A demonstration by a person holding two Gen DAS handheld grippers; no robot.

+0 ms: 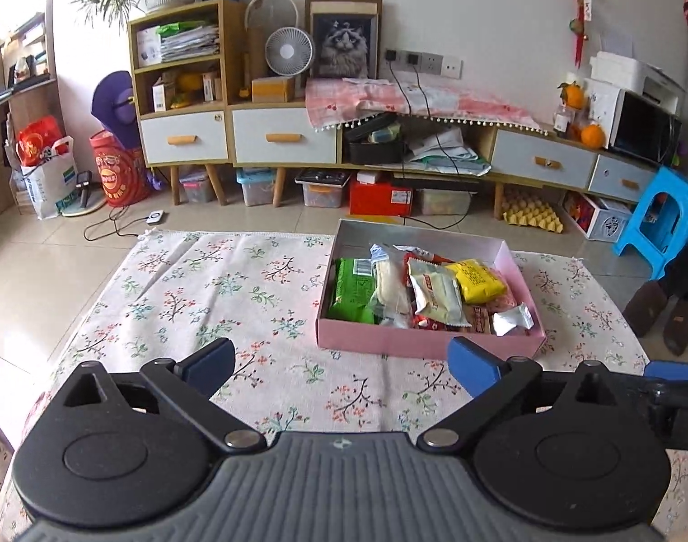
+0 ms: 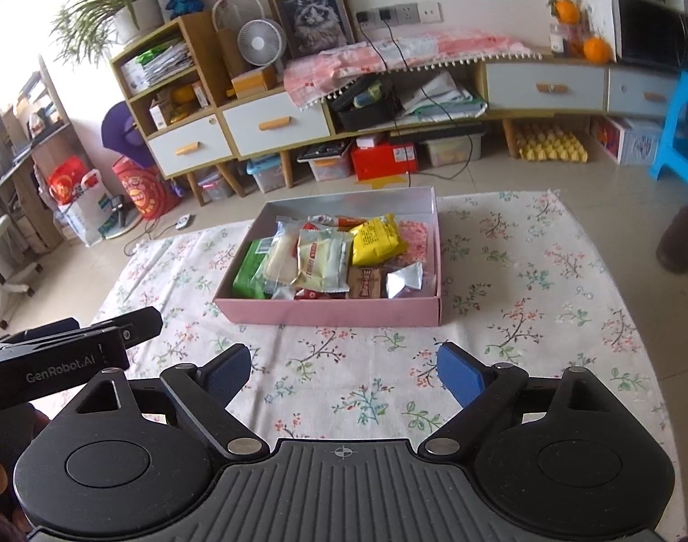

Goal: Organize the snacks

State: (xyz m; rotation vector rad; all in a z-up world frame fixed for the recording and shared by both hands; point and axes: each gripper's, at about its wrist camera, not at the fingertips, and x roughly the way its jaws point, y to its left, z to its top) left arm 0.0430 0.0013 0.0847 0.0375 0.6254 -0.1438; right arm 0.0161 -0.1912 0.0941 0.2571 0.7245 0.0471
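Note:
A pink box point(image 1: 416, 342) point(image 2: 330, 311) sits on the floral tablecloth, holding several snack packets: a green pack point(image 1: 350, 291) point(image 2: 249, 271), a yellow pack point(image 1: 477, 280) point(image 2: 377, 239), a cream pack point(image 1: 436, 293) point(image 2: 321, 262) and a silver pack point(image 1: 513, 318) point(image 2: 404, 280). My left gripper point(image 1: 341, 363) is open and empty, above the cloth in front of the box. My right gripper point(image 2: 344, 368) is open and empty, also short of the box. The left gripper's body shows at the left of the right wrist view point(image 2: 63, 352).
The floral tablecloth point(image 1: 217, 298) point(image 2: 524, 298) covers the table. Beyond it stands a low cabinet point(image 1: 280, 135) with drawers, a fan, storage bins underneath. A blue stool point(image 1: 660, 221) and a person's feet point(image 1: 664, 316) are at the right.

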